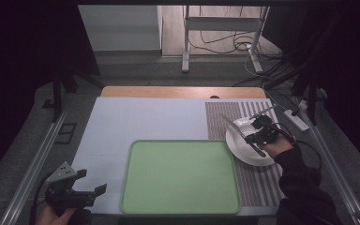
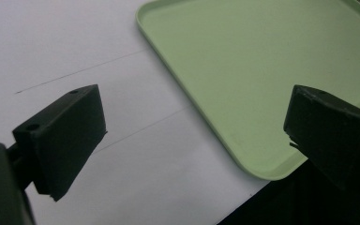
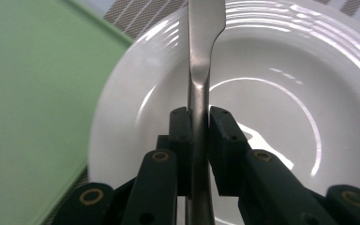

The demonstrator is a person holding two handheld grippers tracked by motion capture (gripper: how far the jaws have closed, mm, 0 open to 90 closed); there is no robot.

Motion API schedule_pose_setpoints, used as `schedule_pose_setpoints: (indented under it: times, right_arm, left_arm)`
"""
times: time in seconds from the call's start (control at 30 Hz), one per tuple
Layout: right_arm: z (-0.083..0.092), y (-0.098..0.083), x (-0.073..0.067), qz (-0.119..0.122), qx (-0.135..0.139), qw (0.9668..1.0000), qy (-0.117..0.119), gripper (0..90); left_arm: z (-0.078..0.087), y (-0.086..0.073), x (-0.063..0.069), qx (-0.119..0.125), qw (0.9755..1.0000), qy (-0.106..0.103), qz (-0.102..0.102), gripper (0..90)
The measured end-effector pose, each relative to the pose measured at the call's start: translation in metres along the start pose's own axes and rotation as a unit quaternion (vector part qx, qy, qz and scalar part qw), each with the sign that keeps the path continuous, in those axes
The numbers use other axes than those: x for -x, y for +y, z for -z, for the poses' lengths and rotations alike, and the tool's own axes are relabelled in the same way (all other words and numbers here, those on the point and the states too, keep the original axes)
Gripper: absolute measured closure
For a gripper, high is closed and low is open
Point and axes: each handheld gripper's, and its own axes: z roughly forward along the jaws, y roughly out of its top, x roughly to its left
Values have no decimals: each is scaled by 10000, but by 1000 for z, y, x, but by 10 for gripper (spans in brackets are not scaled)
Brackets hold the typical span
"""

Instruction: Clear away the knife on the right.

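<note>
My right gripper is shut on a metal table knife and holds it over a white plate at the right of the table. In the right gripper view the knife stands clamped between the two black pads of that gripper, with its blade reaching across the plate. My left gripper rests at the front left corner, its jaws wide apart and nothing between them. The left gripper view has this gripper over the white mat, beside a corner of the green tray.
A large green tray lies at the front middle of the white mat. The plate sits on a striped placemat at the right. Another piece of cutlery lies at the plate's far edge. Table legs and cables stand beyond the table.
</note>
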Motion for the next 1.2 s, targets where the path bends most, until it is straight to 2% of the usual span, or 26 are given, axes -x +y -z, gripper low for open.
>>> schedule_pose_setpoints:
  times: [0.33,0.73,1.17,1.2]
  right_arm:
    - [2,-12,-38,292,33,9993,211,805]
    - [3,-21,-71,537,-15,9980,340,805]
    - [-3,-28,-111,873,-156,9946,547,805]
    - [-5,-29,-118,935,-152,9940,551,805]
  left_arm:
    - [0,0,0,-14,10000,10,-11,55]
    - [0,0,0,-17,10000,11,-20,55]
    - [-1,0,0,-17,10000,12,-12,55]
    - [-1,1,0,-18,10000,11,-13,55]
